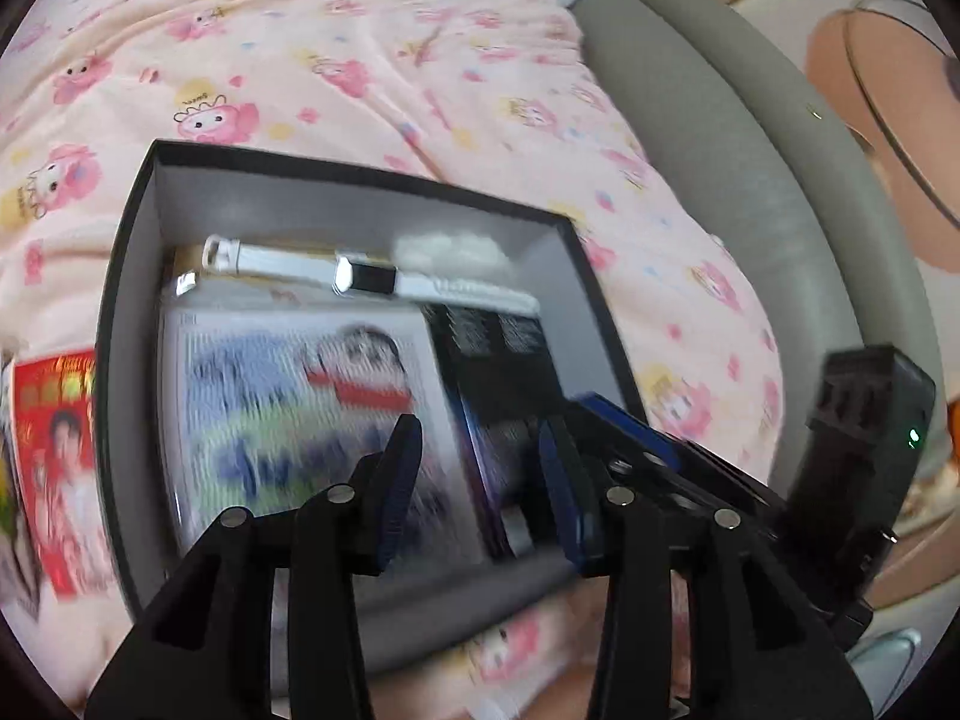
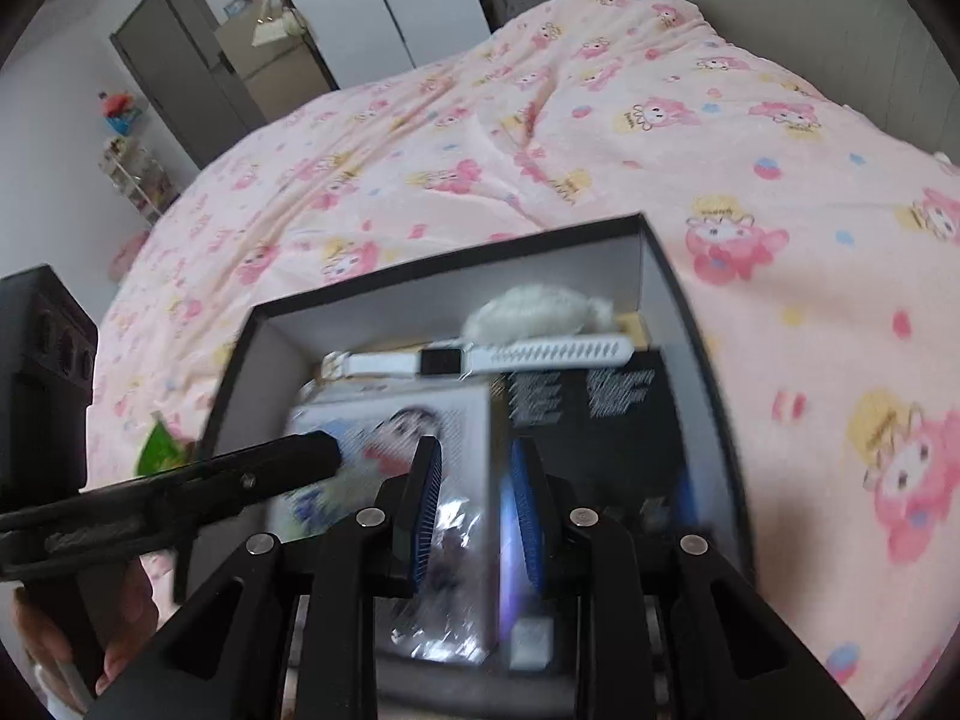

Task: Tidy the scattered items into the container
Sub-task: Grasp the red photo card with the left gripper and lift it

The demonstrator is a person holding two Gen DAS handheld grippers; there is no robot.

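Left gripper [image 1: 474, 468] and right gripper [image 2: 474, 492]: both parted, empty, over the box [image 1: 129, 300]. Inside, toward 12 o'clock: cartoon carton [image 1: 288, 414], black carton [image 1: 498, 366], white watch [image 1: 360, 273], fluffy wad [image 1: 450, 249]. Outside at 9 o'clock: red packet [image 1: 57, 462], evidently still to pack.

Soft daylight, motion blur, fisheye-warped edges.
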